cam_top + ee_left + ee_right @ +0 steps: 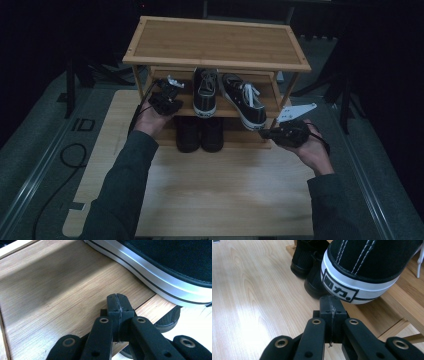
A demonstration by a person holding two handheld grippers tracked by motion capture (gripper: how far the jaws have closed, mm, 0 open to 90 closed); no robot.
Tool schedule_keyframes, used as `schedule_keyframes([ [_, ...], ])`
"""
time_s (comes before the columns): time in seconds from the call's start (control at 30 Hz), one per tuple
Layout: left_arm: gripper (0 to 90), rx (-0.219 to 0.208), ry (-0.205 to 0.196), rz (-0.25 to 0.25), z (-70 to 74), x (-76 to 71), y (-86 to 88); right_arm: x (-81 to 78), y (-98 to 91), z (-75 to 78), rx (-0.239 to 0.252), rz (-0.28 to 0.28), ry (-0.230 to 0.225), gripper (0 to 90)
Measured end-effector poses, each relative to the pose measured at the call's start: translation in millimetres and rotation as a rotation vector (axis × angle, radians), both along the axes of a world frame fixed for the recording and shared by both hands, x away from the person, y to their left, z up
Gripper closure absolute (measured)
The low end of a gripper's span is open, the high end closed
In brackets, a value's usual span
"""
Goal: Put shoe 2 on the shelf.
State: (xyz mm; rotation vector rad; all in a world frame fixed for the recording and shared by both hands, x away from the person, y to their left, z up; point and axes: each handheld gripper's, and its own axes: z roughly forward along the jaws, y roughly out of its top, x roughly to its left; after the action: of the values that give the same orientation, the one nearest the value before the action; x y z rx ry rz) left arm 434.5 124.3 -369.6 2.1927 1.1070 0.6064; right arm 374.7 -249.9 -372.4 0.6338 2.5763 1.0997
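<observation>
In the high view a wooden shoe rack (215, 42) stands at the far end of a pale table (220, 195), and the letters "ID" are marked on the mat left of the rack. On the rack's middle shelf sit two black sneakers with white laces and white soles: the left sneaker (205, 92) lies straight, while the right sneaker (245, 100) lies slanted, its heel sticking out over the shelf's front edge. Under that shelf stands a pair of plain black shoes (200, 134). The left gripper (167, 95) sits at the rack's left front, the right gripper (272, 132) at its right front, just beside the slanted sneaker's heel. In the left gripper view the left gripper (117, 303) has its jaws pressed together with nothing between them, hanging over the shelf board (57, 292) beside the white sole of a sneaker (160, 267). In the right gripper view the right gripper (332, 306) is likewise fully closed and empty, just below the sneaker's heel (362, 272), whose white rubber patch carries boxed black characters I cannot read for certain; the black shoes (309, 262) stand under the rack beyond it.
</observation>
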Motion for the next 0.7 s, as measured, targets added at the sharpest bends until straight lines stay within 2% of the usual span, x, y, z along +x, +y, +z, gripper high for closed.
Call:
schedule_keyframes([
  [0.4,90.0,0.001,-0.002,0.002,-0.1,-0.1,-0.1,0.7,1.2,3.0,0.014,0.005,-0.008,90.0],
  [0.7,90.0,0.007,-0.003,0.0,0.0,-0.4,-0.4,5.1,22.7,7.0,0.038,0.051,-0.015,90.0],
])
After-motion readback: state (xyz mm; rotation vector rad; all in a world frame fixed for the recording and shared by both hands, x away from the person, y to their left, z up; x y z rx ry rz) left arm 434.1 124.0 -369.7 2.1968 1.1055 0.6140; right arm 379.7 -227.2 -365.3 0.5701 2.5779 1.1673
